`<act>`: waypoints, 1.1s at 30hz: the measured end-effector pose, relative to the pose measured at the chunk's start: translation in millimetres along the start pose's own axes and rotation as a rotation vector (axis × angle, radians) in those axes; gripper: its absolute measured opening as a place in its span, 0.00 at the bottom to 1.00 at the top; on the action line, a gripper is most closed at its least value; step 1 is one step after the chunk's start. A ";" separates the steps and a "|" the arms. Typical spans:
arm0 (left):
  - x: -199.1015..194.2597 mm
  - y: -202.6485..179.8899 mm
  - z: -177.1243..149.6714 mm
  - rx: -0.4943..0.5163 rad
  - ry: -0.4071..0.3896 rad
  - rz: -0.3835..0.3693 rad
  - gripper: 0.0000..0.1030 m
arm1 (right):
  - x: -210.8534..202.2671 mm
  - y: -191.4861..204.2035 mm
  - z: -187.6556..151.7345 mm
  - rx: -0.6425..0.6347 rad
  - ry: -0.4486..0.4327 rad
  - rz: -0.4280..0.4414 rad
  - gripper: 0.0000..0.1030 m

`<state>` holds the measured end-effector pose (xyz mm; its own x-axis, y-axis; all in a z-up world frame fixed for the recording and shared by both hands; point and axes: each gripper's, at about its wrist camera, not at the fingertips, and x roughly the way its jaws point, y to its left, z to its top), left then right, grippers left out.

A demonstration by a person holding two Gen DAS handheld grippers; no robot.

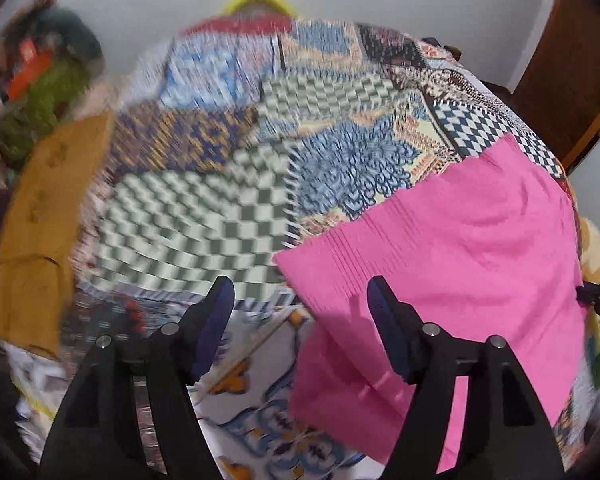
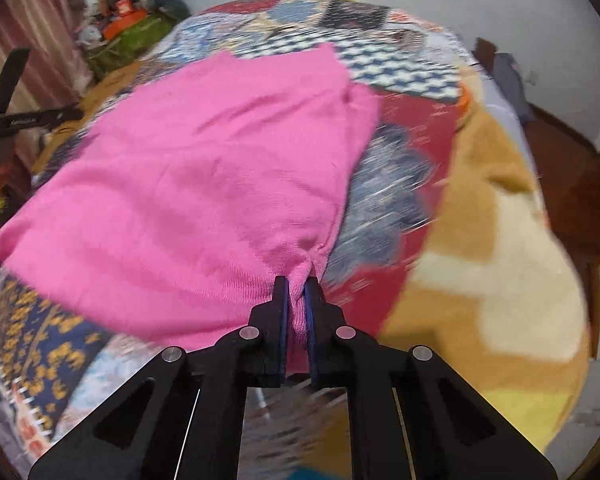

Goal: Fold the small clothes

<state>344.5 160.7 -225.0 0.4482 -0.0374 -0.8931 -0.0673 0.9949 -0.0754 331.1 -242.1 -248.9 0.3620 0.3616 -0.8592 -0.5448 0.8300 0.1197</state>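
Fabric is bunched between the blue pads (image 2: 285,312) of your right gripper (image 2: 296,280), which is pinched tight on a corner of the pink garment (image 2: 188,168); the knit gathers into a small pucker just ahead of the fingertips. Your left gripper (image 1: 300,292) is spread wide and holds nothing, hovering over the garment's near-left edge, one finger above the cloth and the other above the patchwork bedspread (image 1: 204,208).

Outward from there, the pink garment lies mostly flat on the bedspread, its far edge reaching toward the checkered patches. A mustard-brown blanket (image 2: 480,208) lies beside it, on the right in the right wrist view, and a cluttered pile (image 2: 132,20) sits at the far left by the wall.

Expect the garment to behave as light, soft and limp: it will drape and slide over the quilt instead of holding any shape, and a one-corner pull will likely drag it askew. You would do best to take the matching corner on the near-left edge, pinching both layers close to the hem.
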 end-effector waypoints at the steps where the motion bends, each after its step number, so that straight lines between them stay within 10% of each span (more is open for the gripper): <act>1: 7.5 0.4 0.0 -0.013 0.020 -0.038 0.66 | 0.5 -5.3 3.6 0.004 -0.006 -0.020 0.06; 9: 30.3 -34.2 -10.5 0.047 0.064 -0.175 0.59 | -12.7 -24.9 33.1 0.051 -0.068 -0.094 0.08; 13: 25.7 -57.2 -17.1 0.118 0.059 -0.171 0.13 | -27.4 -22.5 30.8 0.072 -0.090 -0.093 0.27; 16: 21.1 -59.1 -23.5 0.126 0.048 -0.110 0.13 | -39.9 -20.8 26.4 0.104 -0.118 -0.069 0.44; 33: -58.5 -14.6 -152.2 -0.009 0.077 -0.033 0.13 | -28.3 94.7 -6.6 0.003 -0.016 0.254 0.44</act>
<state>183.6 134.1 -239.1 0.3804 -0.0780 -0.9215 -0.0616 0.9921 -0.1093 264.3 -176.5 -216.5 0.2261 0.5651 -0.7935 -0.6178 0.7130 0.3317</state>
